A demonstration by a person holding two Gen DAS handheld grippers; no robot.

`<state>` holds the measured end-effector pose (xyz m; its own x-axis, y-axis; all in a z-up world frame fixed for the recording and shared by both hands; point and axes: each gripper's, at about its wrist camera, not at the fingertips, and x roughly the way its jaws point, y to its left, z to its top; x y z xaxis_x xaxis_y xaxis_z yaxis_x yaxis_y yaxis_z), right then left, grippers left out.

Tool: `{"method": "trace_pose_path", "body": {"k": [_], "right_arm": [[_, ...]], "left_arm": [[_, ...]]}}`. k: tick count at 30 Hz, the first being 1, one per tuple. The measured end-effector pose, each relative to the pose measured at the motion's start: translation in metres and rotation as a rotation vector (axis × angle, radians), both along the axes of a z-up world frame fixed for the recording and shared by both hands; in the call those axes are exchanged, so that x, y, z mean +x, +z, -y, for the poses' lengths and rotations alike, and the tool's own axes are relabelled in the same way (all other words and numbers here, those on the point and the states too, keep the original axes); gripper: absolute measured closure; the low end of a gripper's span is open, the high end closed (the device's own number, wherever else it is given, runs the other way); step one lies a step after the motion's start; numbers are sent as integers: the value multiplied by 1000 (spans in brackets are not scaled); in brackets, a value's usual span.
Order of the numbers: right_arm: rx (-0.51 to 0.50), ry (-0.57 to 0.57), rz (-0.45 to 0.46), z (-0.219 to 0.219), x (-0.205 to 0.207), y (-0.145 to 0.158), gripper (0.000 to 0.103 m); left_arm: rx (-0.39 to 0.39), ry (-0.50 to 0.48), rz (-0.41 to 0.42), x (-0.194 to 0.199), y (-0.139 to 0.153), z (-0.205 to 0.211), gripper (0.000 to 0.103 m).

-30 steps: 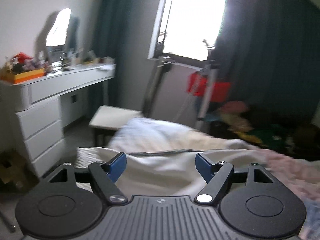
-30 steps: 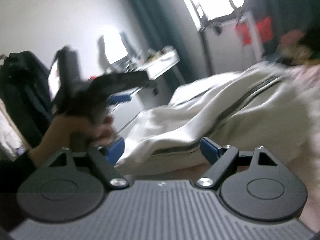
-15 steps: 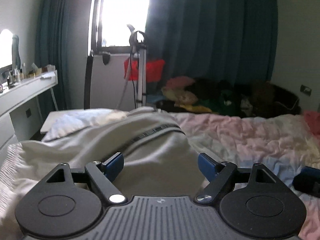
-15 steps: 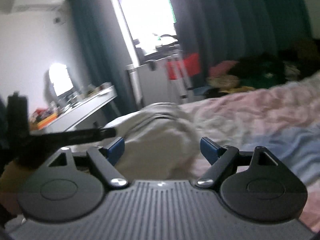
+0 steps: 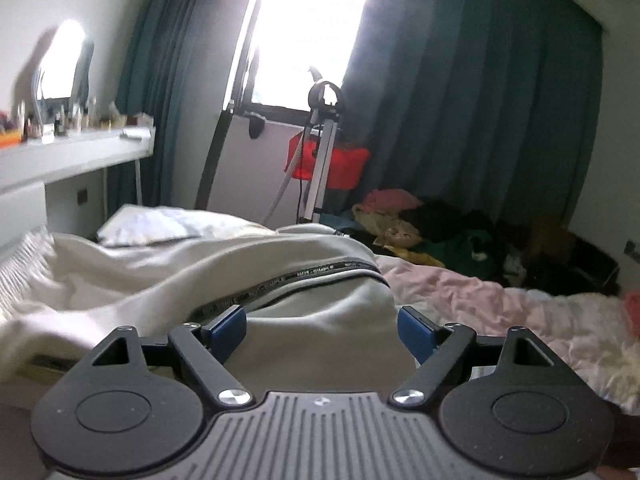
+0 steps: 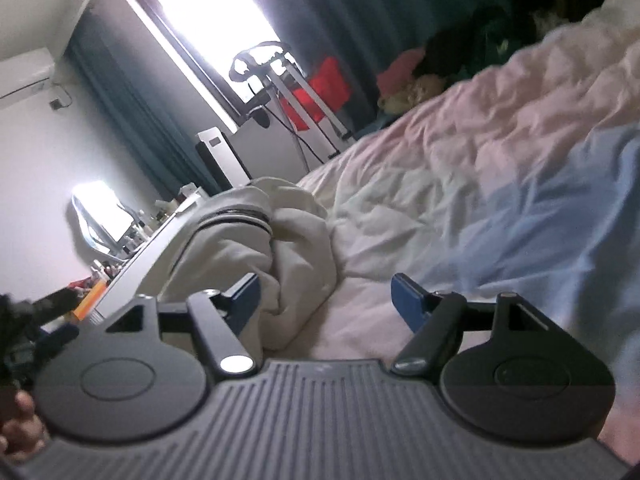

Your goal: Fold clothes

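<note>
A cream-white garment [image 5: 224, 280] with a dark striped band lies crumpled on the bed; it also shows in the right wrist view [image 6: 256, 248]. My left gripper [image 5: 322, 326] is open and empty, low over the garment's near edge. My right gripper [image 6: 326, 306] is open and empty, tilted, with its left finger beside the garment's right-hand folds and its right finger over the bedding. The left gripper shows blurred at the far left of the right wrist view [image 6: 24, 324].
A pink and pale blue duvet [image 6: 500, 160] covers the bed. A white dresser [image 5: 60, 160] with a mirror stands left. A stand with a red bag [image 5: 328, 160] is by the window. A pile of clothes [image 5: 420, 224] lies against the dark curtain.
Both views have swung around. The left gripper now sits closer to the garment, facing the window. The right gripper has tilted and dropped beside the garment's right edge. Both stay open.
</note>
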<state>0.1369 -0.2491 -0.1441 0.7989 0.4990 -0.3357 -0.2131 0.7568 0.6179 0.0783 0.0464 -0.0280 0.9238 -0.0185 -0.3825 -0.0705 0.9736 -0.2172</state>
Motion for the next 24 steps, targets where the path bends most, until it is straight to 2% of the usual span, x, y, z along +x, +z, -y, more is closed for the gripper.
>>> {"method": "trace_pose_path", "body": {"k": [5,9,12,14,18,20,21,22,23,24], "right_arm": [[-57,-19,5,-41,76,-4,27],[-158,39,5,-87,154,-9,27],[-183,103,-36,-111,203,-21,27],[-142,151,-47,-120,224,-29,28],[-37,326,-109,-139,251,-36,28],[-3,349,-158,-147,260,-40,30],[4,337,-178,-150,261,-40,36],[-7,315,-182,-152,258,-37,66],[-25,287,-189,-154,254,-34,79],[-49,250,-187,-154,247,-26,82]], "left_arm": [[-81,11,-48,22,-26,-22,19],[-123,9,-63,32,-49,-39,18],[-170,15,-87,45,-61,-53,18],[-201,16,-107,53,-68,-61,17],[-278,0,-143,65,-82,-75,17],[-315,-9,-143,65,-85,-81,17],[-318,-11,-139,63,-85,-82,17],[-322,-12,-136,60,-85,-83,17],[-325,-14,-132,58,-84,-85,17],[-325,-13,-130,56,-84,-85,17]]}}
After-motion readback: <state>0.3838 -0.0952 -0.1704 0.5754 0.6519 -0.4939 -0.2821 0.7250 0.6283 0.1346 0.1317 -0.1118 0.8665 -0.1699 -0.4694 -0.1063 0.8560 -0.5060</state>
